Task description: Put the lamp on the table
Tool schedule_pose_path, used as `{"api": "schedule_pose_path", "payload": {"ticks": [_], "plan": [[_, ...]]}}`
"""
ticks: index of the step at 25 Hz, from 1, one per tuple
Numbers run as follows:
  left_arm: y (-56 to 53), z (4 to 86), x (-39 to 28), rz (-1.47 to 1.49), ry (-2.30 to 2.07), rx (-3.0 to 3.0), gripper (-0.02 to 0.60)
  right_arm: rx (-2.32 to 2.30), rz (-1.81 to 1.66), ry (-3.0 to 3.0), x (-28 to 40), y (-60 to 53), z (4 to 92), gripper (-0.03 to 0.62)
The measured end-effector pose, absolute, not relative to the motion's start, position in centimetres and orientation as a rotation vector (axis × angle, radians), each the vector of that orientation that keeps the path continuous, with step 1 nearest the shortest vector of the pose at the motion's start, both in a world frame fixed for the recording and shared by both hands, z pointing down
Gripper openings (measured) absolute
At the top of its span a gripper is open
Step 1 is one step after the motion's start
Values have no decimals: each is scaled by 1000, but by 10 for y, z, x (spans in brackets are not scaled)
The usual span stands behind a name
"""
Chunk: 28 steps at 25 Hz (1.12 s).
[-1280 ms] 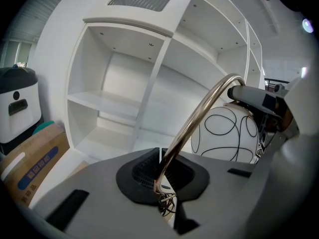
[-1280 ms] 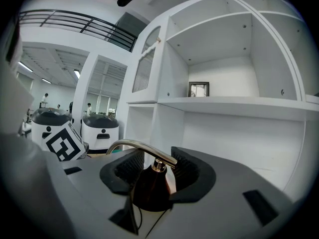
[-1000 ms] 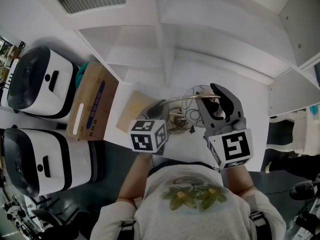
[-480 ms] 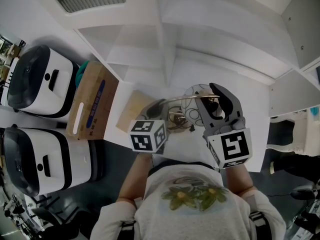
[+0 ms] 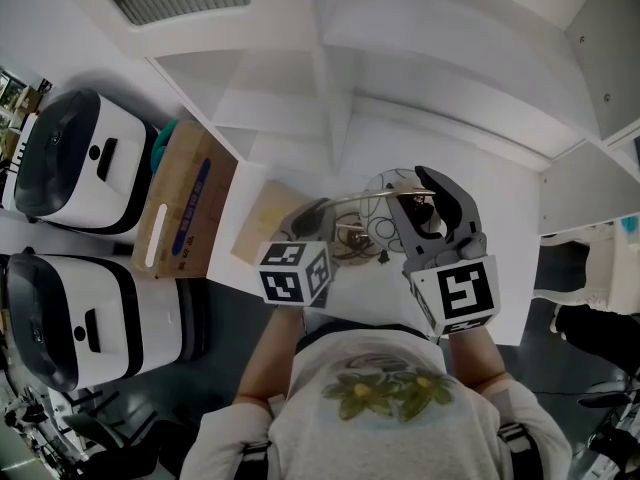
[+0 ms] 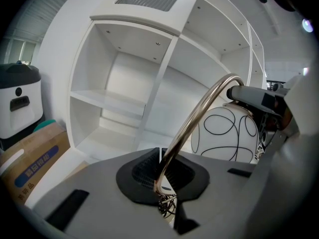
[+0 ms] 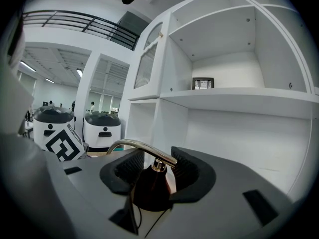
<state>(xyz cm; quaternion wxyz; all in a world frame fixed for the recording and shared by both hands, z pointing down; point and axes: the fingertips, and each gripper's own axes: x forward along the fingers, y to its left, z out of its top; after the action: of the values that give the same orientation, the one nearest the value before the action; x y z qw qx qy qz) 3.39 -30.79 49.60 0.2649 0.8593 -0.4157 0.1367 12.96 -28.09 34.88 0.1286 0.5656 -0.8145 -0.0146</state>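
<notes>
The left claw (image 6: 160, 159) is clenched on the lower end of the lamp (image 6: 228, 132), its pads pinching the thin brass arm (image 6: 199, 114). The right claw (image 7: 154, 167) grasps the dark brown cone cap (image 7: 149, 188). The cap fills the gap between that claw's wider-set pads, narrow end up.

The lamp is held between the two claws over the white desk (image 5: 505, 203); whether any part of it rests there cannot be told. Its long axis runs across the person's front, from the left claw to the right. The arm climbs out of the left claw, arcs over and comes down into the top of the cap. The round white shade (image 5: 383, 193), drawn over with looping black lines, sits at that right end. A tangle of thin dark wire (image 5: 356, 244) lies below the arm near the left claw.

The left cube (image 5: 295, 273) and the right cube (image 5: 455, 293) carry black-and-white square markers, no words.

Left of the lamp lies a pale wooden board (image 5: 268, 218). Farther left is a cardboard box (image 5: 185, 203) with a blue band whose print is too small to read, and beyond it two white machines (image 5: 68, 163) with dark tops.

Behind the desk rises a white shelf unit (image 5: 330, 78), with a small framed picture (image 7: 203, 83) on one shelf.
</notes>
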Motion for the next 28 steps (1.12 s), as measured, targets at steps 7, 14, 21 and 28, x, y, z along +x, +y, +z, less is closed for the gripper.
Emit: {"api": "schedule_pose_path", "payload": {"ticks": [7, 14, 21, 28], "plan": [[-306, 499, 28, 355, -1129, 2317, 37, 1638, -75, -2393, 120, -280, 345, 187], [-304, 502, 22, 330, -1158, 2319, 37, 1636, -123, -2399, 110, -278, 344, 187], [-304, 503, 21, 321, -1167, 2328, 37, 1658, -129, -2381, 109, -277, 344, 189], [-302, 498, 19, 269, -1187, 2373, 38, 1710, -97, -2324, 112, -274, 348, 189]]}}
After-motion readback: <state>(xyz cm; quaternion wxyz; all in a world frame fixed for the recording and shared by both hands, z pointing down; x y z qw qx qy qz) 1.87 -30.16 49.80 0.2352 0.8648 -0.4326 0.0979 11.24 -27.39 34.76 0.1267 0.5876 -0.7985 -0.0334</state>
